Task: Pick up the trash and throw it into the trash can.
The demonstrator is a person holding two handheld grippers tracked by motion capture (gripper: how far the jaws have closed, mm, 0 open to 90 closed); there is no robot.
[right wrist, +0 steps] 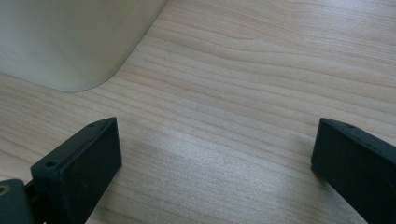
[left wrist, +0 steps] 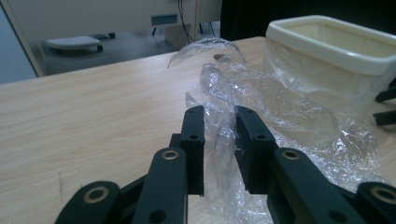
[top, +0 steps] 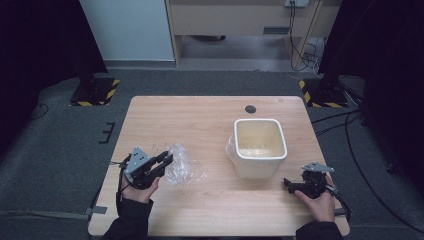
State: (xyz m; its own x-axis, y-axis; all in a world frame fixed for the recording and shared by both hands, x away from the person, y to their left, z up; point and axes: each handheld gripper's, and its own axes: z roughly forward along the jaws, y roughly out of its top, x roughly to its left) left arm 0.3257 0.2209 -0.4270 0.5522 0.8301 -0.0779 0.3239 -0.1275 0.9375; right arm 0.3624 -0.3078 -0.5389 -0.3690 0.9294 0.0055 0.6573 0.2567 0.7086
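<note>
The left gripper (left wrist: 219, 140) has its jaws drawn narrow on a fold of the crumpled clear plastic film bag (top: 182, 167), which lies on the light wooden table (top: 200, 120) just to the left of the cream, square-mouthed plastic bin (top: 260, 146); in the left gripper view, film runs between the two black pads (left wrist: 194, 135). The right gripper (right wrist: 212, 163) rests on the table near the bin's right front corner, jaws wide apart with bare wood between them. Risks as judged from here: the hold is on a thin, slippery pinch of film, so the fold may slide out under a lift. The trailing part of the bag spreads loose toward the bin and could drag on the wood or snag the rim. The bin looks light and is not steadied, so a tug of film against its wall may push or tip it. Some clear film already seems to sit at the bin; whether the two pieces are joined cannot be told.
</note>
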